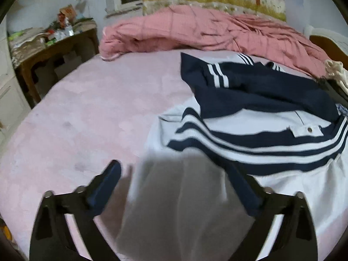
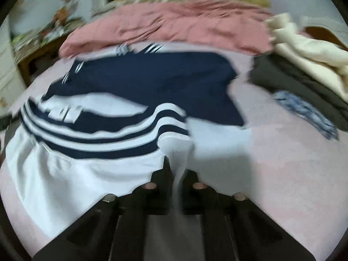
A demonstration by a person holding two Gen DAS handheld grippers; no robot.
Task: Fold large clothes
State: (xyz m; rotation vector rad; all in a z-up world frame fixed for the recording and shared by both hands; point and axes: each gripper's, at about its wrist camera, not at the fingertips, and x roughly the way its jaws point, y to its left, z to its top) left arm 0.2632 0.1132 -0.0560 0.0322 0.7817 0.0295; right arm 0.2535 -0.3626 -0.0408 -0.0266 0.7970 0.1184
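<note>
A large white and navy garment (image 1: 261, 134) with broad stripes lies rumpled on the pink bed sheet (image 1: 87, 113). Its navy part is folded over the far side. My left gripper (image 1: 176, 182) hangs over the garment's white near-left edge. Its fingers (image 1: 108, 180) stand wide apart, with blurred white cloth between them and no pad pressing on it. In the right wrist view the same garment (image 2: 108, 130) spreads to the left. My right gripper (image 2: 177, 171) is shut on a raised fold of its white cloth at the near-right edge.
A bunched pink duvet (image 1: 195, 28) lies along the far side of the bed. A cluttered wooden desk (image 1: 54, 43) stands at the far left. At the right are a pile of cream clothes (image 2: 304, 50), a dark garment (image 2: 293, 82) and a blue-grey patterned cloth (image 2: 304, 113).
</note>
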